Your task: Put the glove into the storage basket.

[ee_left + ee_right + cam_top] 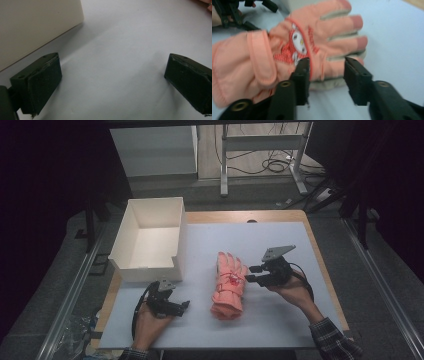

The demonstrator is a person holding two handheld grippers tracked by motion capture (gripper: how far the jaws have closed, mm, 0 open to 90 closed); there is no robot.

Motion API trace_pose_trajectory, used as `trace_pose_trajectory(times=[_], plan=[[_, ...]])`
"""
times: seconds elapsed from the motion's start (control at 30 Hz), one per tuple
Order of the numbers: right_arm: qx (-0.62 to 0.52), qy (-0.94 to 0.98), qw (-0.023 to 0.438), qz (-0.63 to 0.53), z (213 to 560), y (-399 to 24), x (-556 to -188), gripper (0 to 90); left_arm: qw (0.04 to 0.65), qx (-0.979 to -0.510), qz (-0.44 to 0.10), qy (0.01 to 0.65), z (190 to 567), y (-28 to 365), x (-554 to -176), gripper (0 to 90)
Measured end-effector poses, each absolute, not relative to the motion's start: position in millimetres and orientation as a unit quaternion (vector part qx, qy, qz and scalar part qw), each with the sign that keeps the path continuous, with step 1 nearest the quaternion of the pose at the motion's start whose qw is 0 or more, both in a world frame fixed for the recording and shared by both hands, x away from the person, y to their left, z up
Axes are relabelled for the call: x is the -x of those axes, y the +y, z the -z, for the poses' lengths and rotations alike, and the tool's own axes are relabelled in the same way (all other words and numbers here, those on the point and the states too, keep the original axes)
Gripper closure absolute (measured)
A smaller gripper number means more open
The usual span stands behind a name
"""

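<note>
With the right gripper (325,75) parted astride the pink glove's (287,57) edge, seemingly not yet pinching, bite deeper; left gripper (112,82) rests wide open, empty.

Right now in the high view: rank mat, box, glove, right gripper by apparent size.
1. Mat, largest.
2. Box.
3. Glove.
4. Right gripper, smallest, though it is held above the mat, nearer the camera, so its gap to the glove is unsure.
</note>
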State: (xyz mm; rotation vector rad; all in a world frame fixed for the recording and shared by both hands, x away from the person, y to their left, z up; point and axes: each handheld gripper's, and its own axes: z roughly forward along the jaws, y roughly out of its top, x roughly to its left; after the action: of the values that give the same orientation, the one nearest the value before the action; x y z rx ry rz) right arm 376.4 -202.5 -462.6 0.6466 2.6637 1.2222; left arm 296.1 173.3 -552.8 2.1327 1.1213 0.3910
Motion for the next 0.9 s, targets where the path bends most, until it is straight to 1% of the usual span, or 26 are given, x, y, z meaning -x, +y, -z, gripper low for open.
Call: trace_pose_trajectory(times=[0.23, 0.3, 0.37, 0.43, 0.6, 0.9], plan=[[-0.215, 0.889, 0.044, -0.401, 495.5, -212.0, -351.4, 77.4, 0.343, -0.821, -0.150, 0.432, 552.8, 173.2, -296.0, 1.1], [-0.214, 0.890, 0.035, -0.400, 502.8, -212.9, -344.7, 83.4, 0.343, -0.821, -0.151, 0.432, 552.8, 173.2, -296.0, 1.1], [-0.213, 0.890, 0.021, -0.403, 508.1, -213.0, -338.4, 86.4, 0.343, -0.821, -0.150, 0.432, 552.8, 173.2, -296.0, 1.1], [-0.209, 0.890, 0.011, -0.404, 511.2, -211.3, -331.8, 87.8, 0.343, -0.820, -0.151, 0.432, 552.8, 173.2, -296.0, 1.1], [-0.190, 0.898, -0.002, -0.398, 517.1, -199.2, -317.3, 87.9, 0.343, -0.821, -0.151, 0.432, 552.8, 173.2, -296.0, 1.1], [-0.178, 0.904, -0.008, -0.388, 526.2, -178.7, -313.2, 87.8, 0.343, -0.821, -0.150, 0.432, 552.8, 173.2, -296.1, 1.1]])
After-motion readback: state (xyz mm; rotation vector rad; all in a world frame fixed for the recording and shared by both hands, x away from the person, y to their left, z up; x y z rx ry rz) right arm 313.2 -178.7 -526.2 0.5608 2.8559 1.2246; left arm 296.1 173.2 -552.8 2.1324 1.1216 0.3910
